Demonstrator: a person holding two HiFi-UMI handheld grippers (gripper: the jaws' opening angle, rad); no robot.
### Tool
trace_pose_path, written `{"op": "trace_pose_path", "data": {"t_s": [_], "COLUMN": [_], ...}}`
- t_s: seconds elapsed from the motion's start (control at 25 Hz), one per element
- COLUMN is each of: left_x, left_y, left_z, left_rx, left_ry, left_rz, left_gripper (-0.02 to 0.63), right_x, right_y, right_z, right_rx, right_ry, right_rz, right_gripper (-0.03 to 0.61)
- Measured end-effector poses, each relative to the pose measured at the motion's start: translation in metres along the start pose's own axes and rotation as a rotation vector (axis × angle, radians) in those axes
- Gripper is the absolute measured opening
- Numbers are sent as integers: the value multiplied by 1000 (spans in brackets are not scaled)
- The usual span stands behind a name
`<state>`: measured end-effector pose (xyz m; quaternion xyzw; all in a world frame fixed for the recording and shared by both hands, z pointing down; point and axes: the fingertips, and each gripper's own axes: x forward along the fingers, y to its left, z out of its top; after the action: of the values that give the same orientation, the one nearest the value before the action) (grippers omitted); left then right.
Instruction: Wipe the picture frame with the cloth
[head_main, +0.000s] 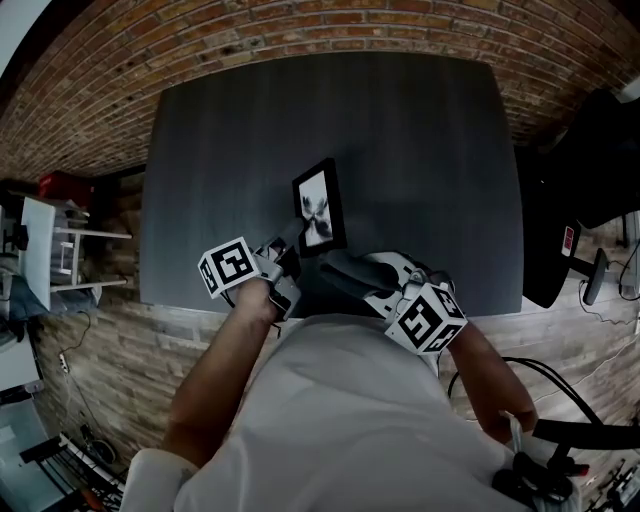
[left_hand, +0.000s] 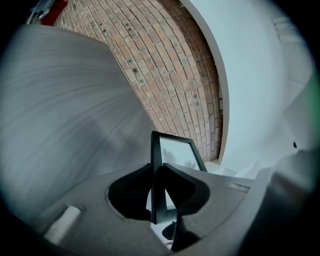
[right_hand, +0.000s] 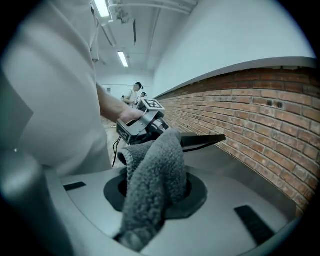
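Observation:
A black picture frame with a pale print is held up over the near part of the dark table. My left gripper is shut on its lower left corner; in the left gripper view the frame stands edge-on between the jaws of the left gripper. My right gripper is shut on a grey fluffy cloth, just right of the frame's bottom edge. In the right gripper view the frame shows as a thin dark slab beyond the cloth, with the left gripper behind it.
A red brick floor surrounds the table. White shelving stands at the left. A black chair and cables lie at the right. A person stands far off down the room.

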<state>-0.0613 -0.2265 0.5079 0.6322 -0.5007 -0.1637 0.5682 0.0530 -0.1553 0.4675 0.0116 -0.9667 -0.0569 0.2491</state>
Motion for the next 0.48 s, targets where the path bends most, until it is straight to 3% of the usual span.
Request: {"op": "trace_pose_path", "data": {"t_s": [0.32, 0.48], "left_x": [3, -1], "left_y": [-15, -26], "left_z": [-4, -15], "left_rx": [77, 156], "left_ry": [29, 128], "left_rz": [-31, -86], "left_gripper": [75, 75], "right_x": [28, 15], "right_y": [13, -32], "right_z": [-50, -80], "right_rx": [16, 141], "right_ry": [158, 187], "right_rz": [141, 72], "right_gripper": [84, 84]}}
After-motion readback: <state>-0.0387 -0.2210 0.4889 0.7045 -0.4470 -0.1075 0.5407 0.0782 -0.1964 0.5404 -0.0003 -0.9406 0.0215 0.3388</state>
